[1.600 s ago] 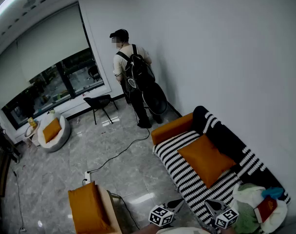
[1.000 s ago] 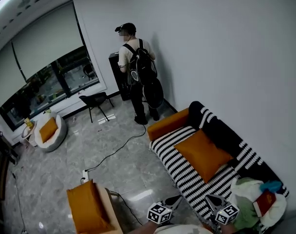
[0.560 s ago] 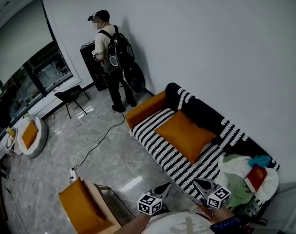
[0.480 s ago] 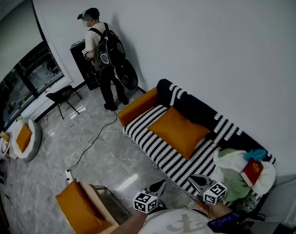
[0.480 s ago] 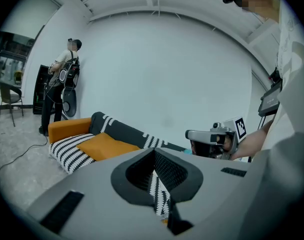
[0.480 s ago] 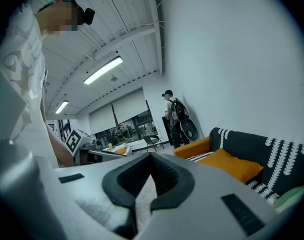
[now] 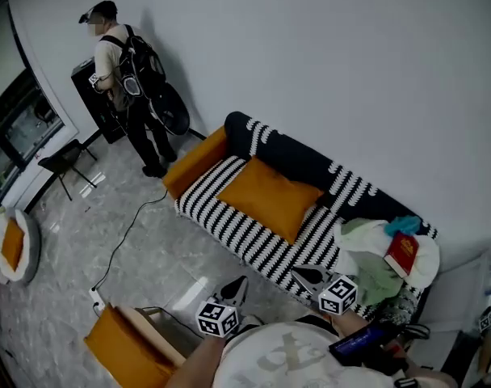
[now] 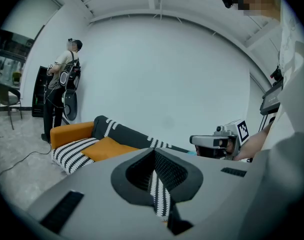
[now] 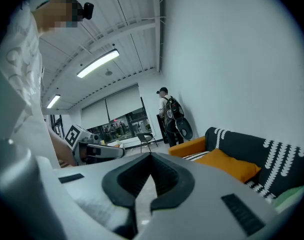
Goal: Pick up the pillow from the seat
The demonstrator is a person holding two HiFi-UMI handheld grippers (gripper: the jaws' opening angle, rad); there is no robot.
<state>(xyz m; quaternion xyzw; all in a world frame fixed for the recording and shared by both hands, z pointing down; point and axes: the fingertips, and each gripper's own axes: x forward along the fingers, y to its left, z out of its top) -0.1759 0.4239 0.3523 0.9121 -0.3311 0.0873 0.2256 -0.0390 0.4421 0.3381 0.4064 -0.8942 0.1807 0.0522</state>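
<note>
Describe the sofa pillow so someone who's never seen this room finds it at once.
Against the white wall stands a black-and-white striped sofa. The pillow is the big orange square on the middle of its seat, beside the clothes heap. The other orange cushions lie off the sofa, across the floor.

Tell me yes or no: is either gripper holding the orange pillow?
No, the orange pillow lies on the striped sofa, apart from the shut left gripper and right gripper.

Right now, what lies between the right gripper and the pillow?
In the head view, only bare striped sofa seat lies between the right gripper and the pillow; nothing else sits there.
</note>
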